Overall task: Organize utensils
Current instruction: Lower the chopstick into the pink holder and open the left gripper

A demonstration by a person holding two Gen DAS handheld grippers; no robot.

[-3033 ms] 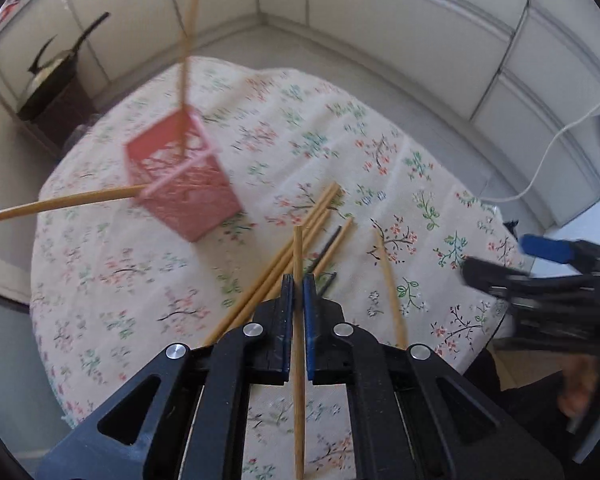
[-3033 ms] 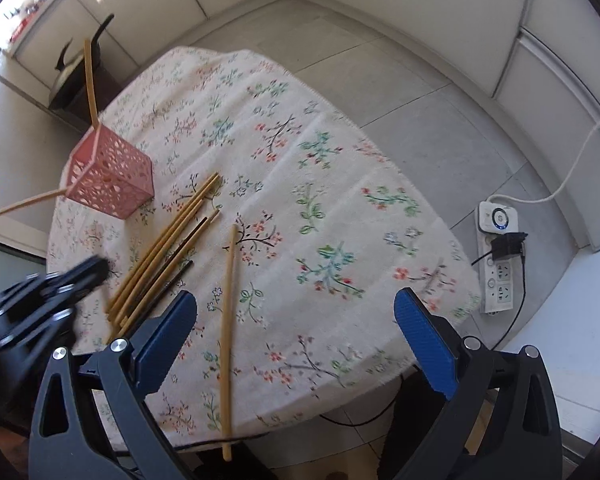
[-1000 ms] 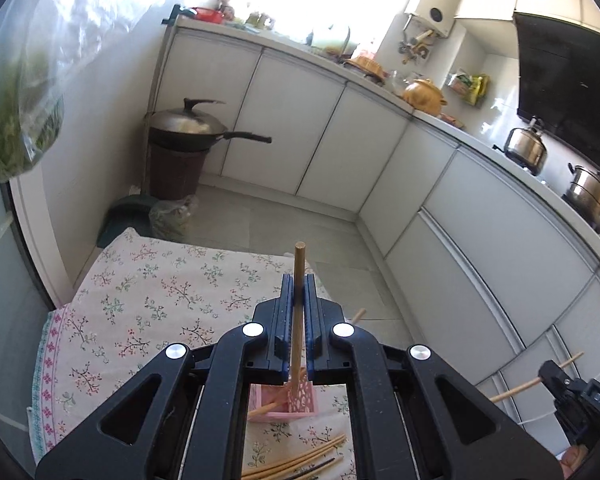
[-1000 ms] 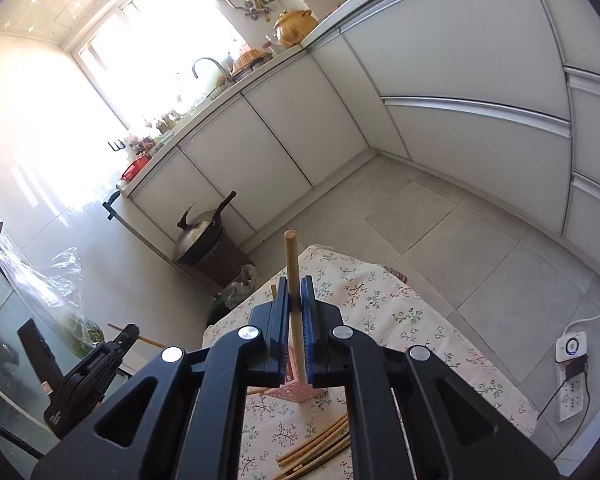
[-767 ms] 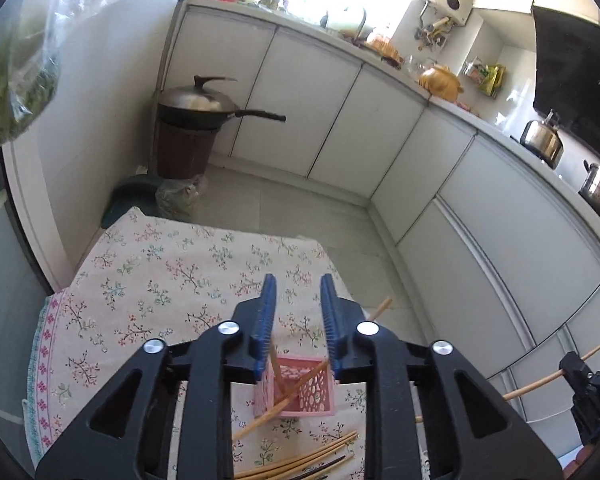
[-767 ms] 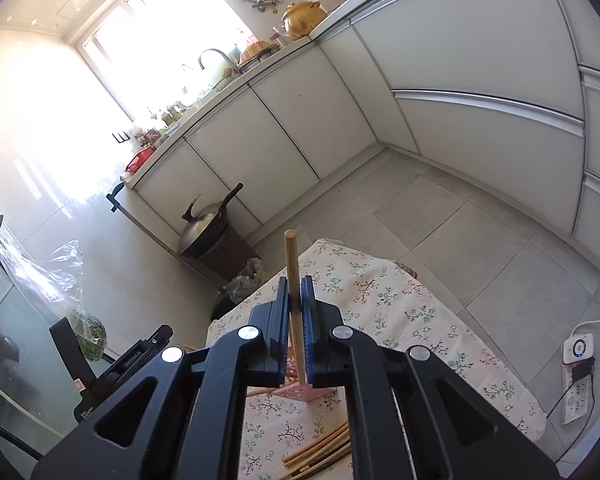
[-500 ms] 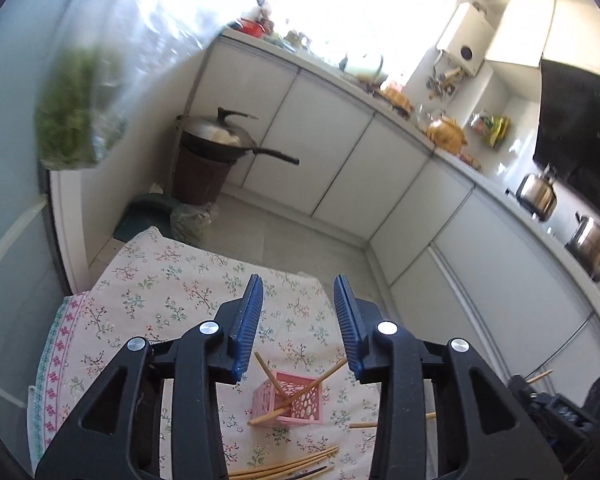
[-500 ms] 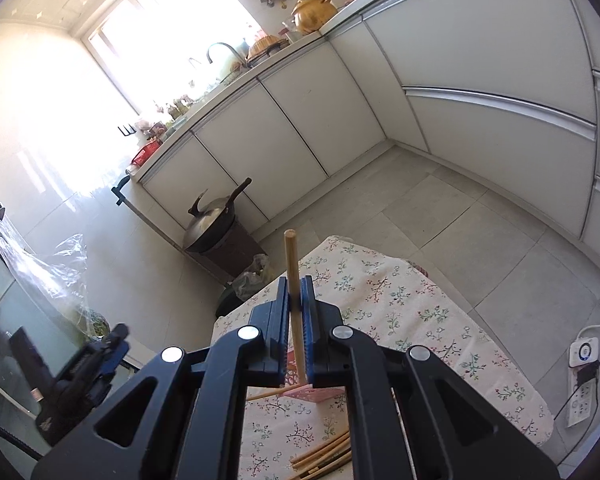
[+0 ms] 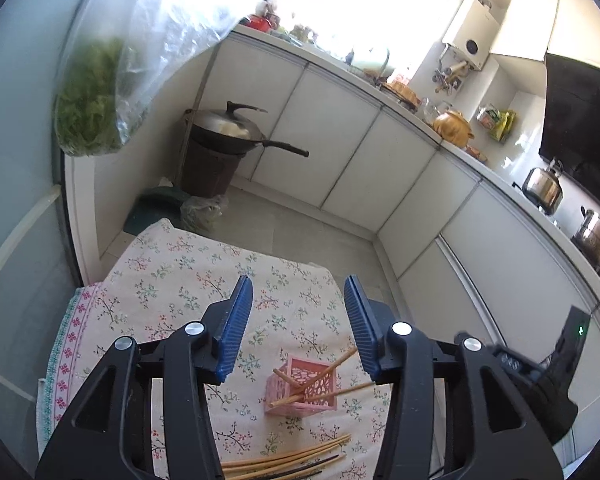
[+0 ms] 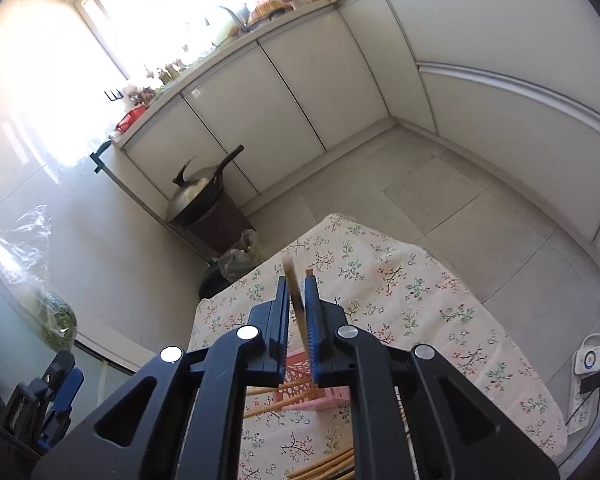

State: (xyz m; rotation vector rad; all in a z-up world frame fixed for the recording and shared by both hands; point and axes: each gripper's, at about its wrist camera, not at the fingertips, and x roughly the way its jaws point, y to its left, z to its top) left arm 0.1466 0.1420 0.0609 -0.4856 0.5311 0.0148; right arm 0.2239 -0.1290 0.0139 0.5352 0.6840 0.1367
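Standing over the floral tablecloth-covered table (image 9: pixel 172 280), the left hand-held gripper (image 9: pixel 298 320) shows its blue-padded jaws parted with nothing between them; they have just been opening. Below it sits the pink perforated plastic holder basket (image 9: pixel 304 388), upright on the cloth, with three light wooden chopsticks (image 9: pixel 320 376) leaning inside it at crossed angles. The right hand-held gripper (image 10: pixel 298 308) hangs above the same basket, its jaws narrowly apart and just loosened, with one more light wooden chopstick, blurred (image 10: pixel 294 288), standing upright in the gap; whether the pads press on it cannot be told, and it appears to be dropping toward the basket. A loose bundle of wooden and dark chopsticks (image 9: pixel 284 460) lies flat on the cloth near the basket, on the side towards the camera. Judged from this, the task is part done: several sticks are stowed, one is on its way, and the bundle remains to be collected.
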